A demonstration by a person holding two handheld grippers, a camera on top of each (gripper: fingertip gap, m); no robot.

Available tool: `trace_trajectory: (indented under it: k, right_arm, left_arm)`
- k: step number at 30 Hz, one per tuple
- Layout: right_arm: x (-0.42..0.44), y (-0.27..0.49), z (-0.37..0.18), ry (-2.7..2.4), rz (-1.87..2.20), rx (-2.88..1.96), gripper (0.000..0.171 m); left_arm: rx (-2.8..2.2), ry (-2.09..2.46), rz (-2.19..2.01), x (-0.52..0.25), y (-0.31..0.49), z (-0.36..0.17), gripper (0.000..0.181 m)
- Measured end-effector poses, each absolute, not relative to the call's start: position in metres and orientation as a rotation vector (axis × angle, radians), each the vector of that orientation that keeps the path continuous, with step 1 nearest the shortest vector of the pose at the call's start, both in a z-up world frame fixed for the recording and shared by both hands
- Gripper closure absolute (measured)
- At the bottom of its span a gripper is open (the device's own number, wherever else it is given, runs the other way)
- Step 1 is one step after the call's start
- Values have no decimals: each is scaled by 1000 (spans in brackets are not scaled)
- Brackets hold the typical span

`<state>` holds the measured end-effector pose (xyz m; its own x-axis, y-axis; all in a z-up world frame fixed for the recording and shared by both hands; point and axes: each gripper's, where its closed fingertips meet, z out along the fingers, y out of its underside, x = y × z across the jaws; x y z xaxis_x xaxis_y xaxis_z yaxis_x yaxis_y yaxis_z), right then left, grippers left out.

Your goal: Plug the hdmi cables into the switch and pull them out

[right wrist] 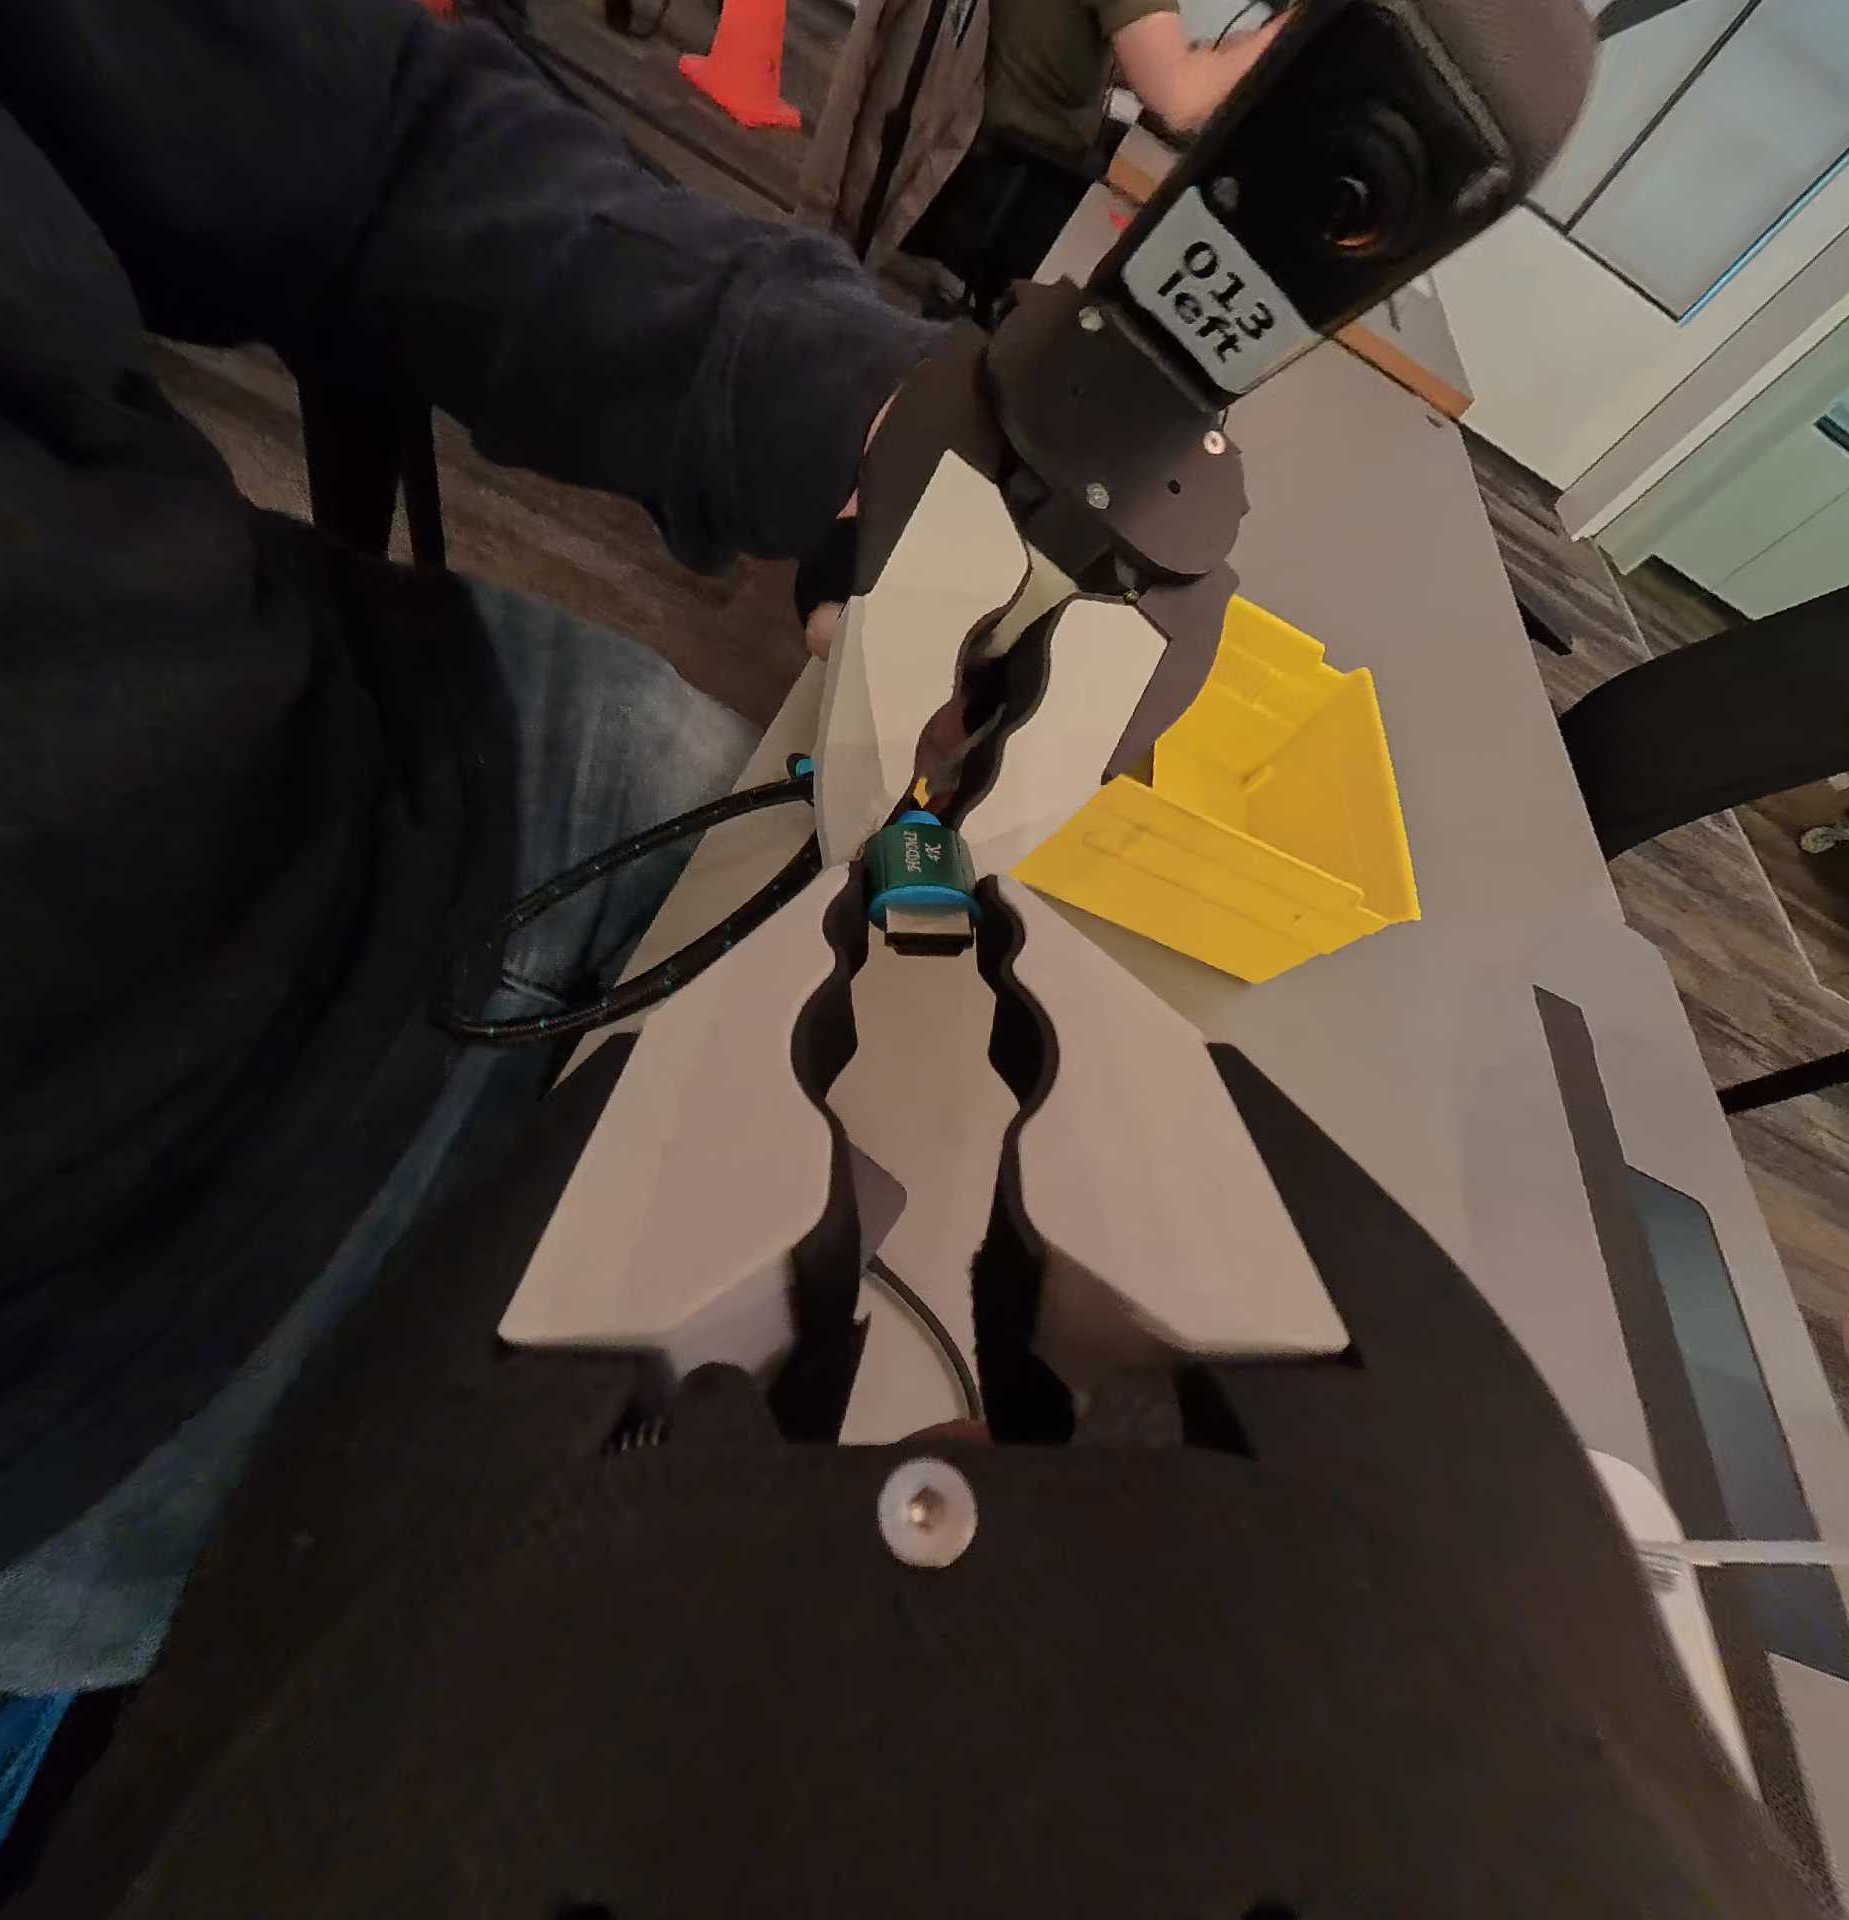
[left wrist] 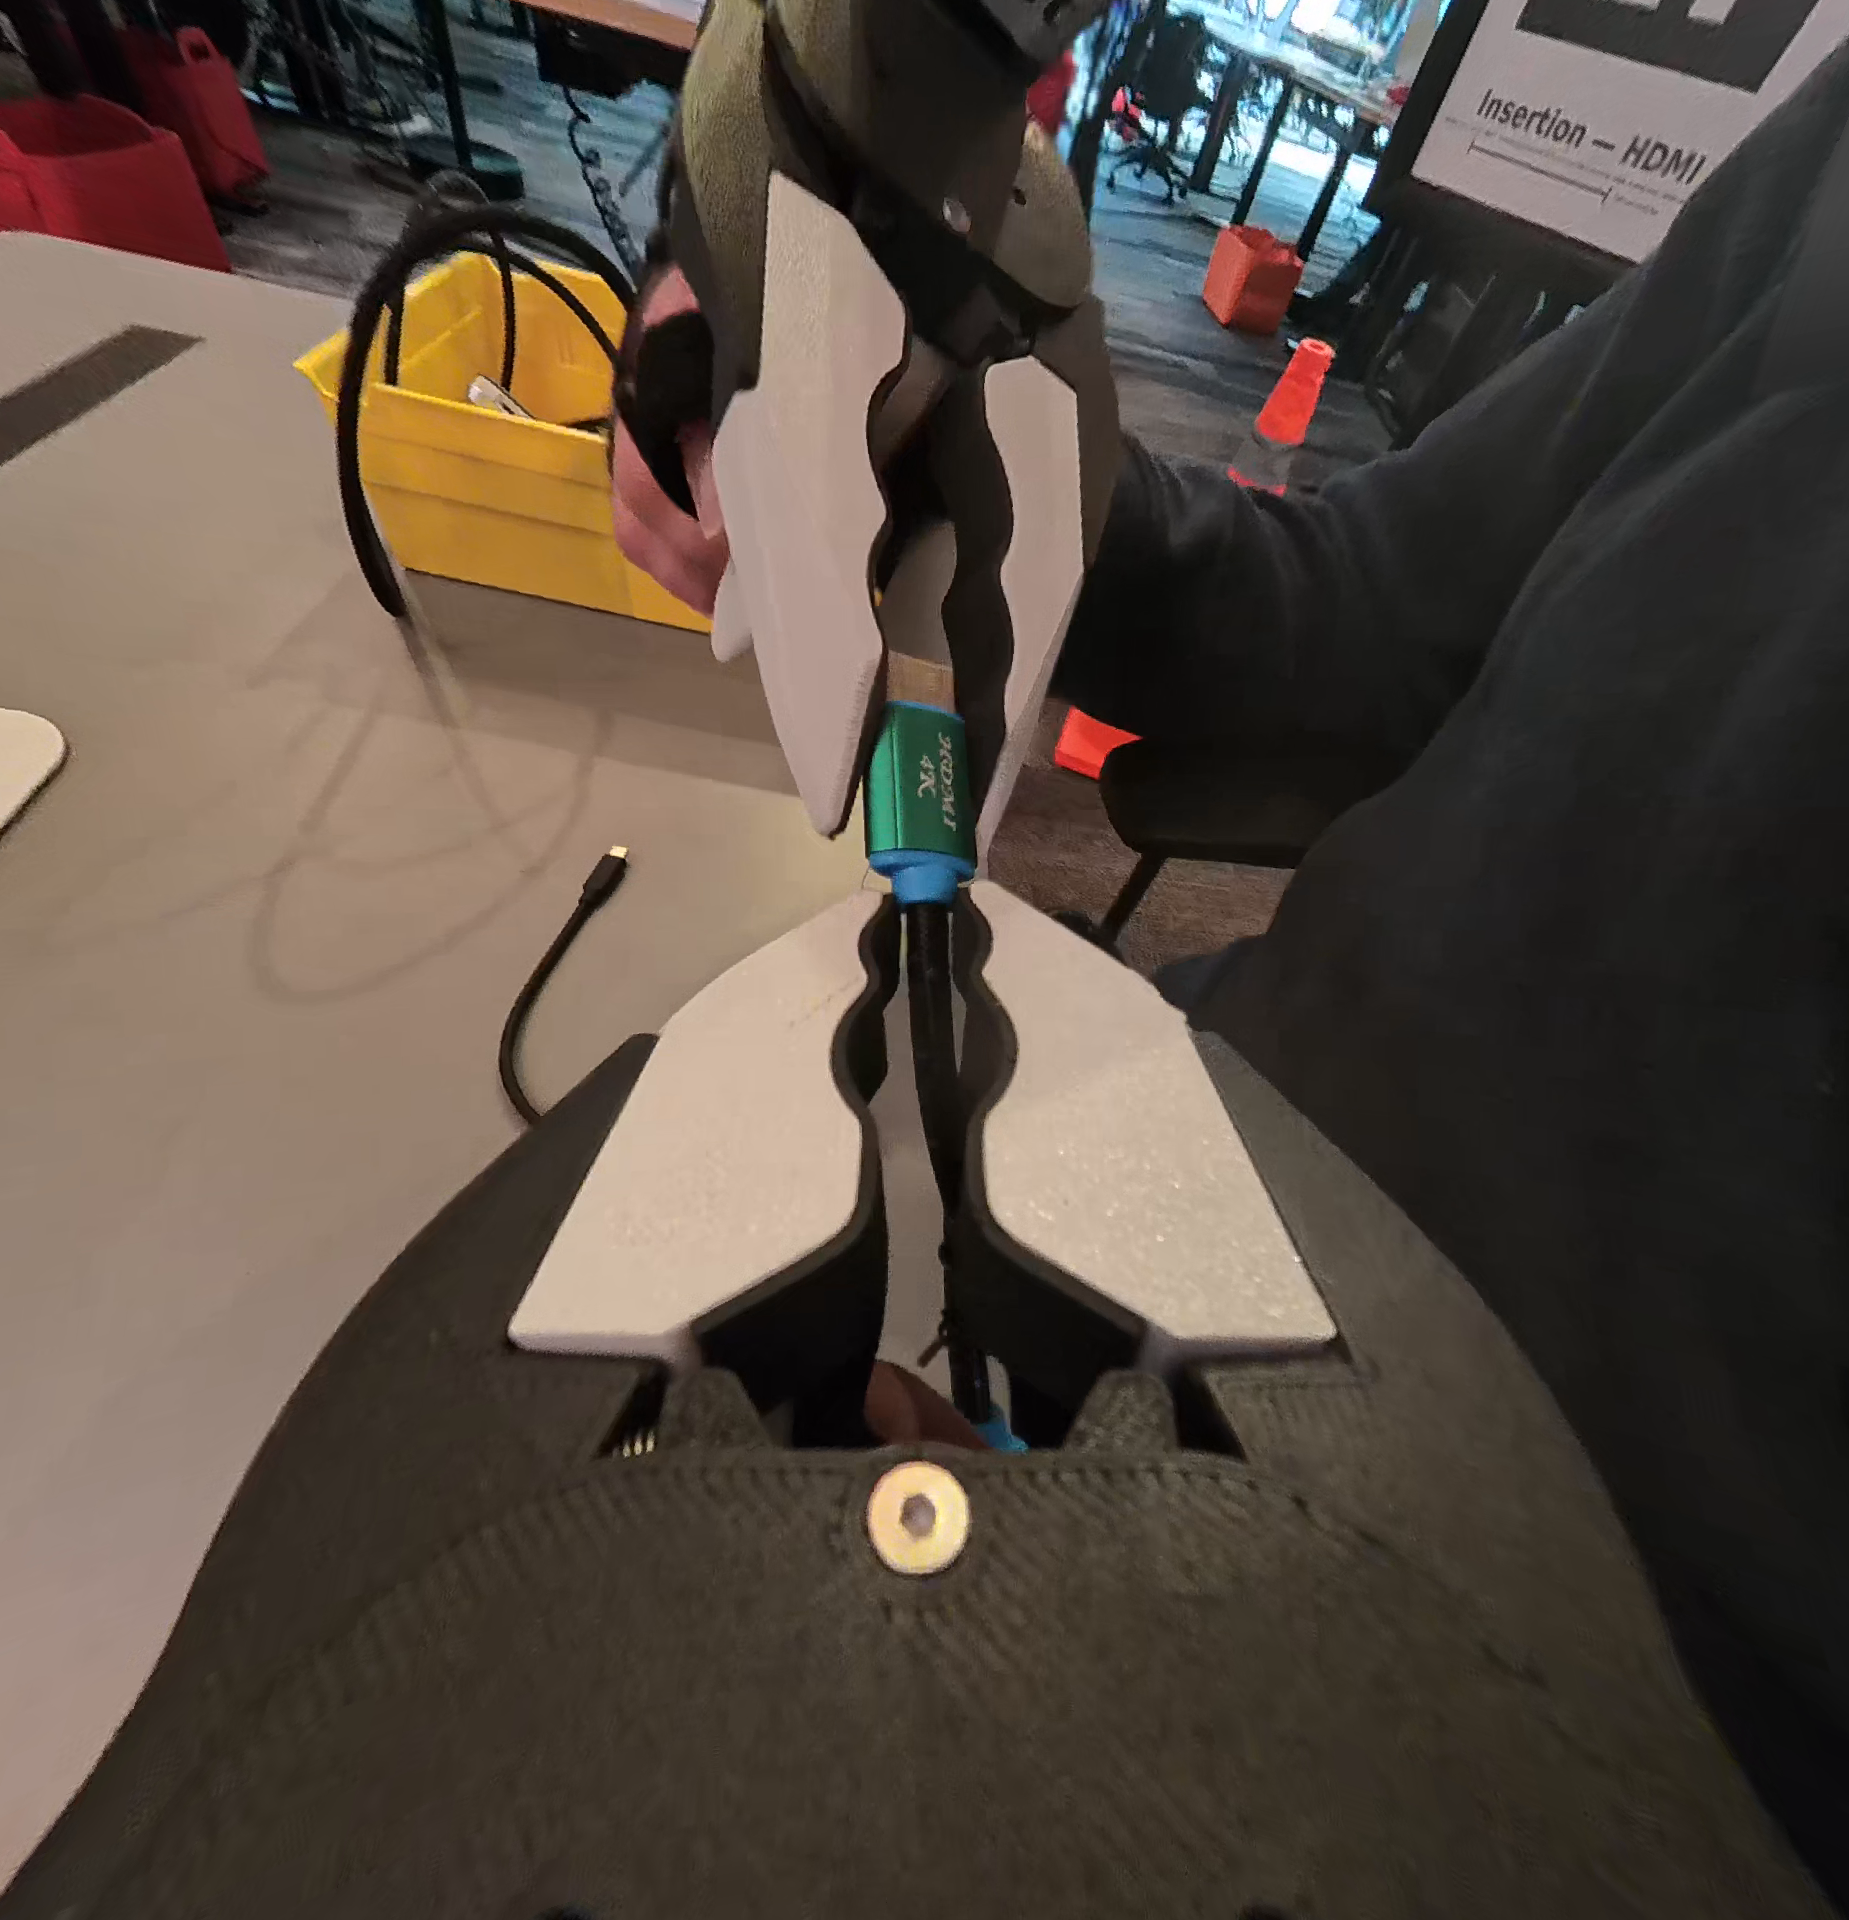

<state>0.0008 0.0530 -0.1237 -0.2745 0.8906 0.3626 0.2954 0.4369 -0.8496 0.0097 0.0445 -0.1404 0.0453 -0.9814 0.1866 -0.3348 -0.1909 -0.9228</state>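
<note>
Green HDMI plug (left wrist: 918,784), blue collar, metal tip bare, held in the air above the near edge of the grey surface (left wrist: 224,727), not in any port. No switch visible in either view.

Left tongs (left wrist: 925,904) pinched shut on the black braided cable (left wrist: 930,1049) just behind the collar. Right tongs (right wrist: 920,883) straddle the plug body at the very tips; jaws look narrowed on it, but whether they actually bear on it I cannot tell. Looks like a hand-over, left to right.

To do it well, I'd judge: right tongs should seat on the flat faces of the green shell, tip left proud for insertion, before the left lets go of the cable. Keep the plug square to the tongs; a skewed grip will fight the port later.

Cable loops off toward the person's lap (right wrist: 608,727). Yellow bin (left wrist: 484,447) sits beyond with other cables; a loose thin black lead (left wrist: 561,956) lies on the surface near by.
</note>
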Motion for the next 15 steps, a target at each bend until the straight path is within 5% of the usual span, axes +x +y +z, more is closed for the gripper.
trace_trajectory:
  k: [6,11,15]
  right_arm:
    - [0,61,-115,-1653,1016,-1063,152]
    - [3,77,-103,-1508,1113,-1104,152]
    - [9,90,-90,-1371,1219,-1117,152]
  left_arm:
    - [-1527,1304,-1077,7,53,-126,165]
    - [-1455,1122,-997,-14,79,-100,137]
    - [-1402,971,-890,-38,99,-72,138]
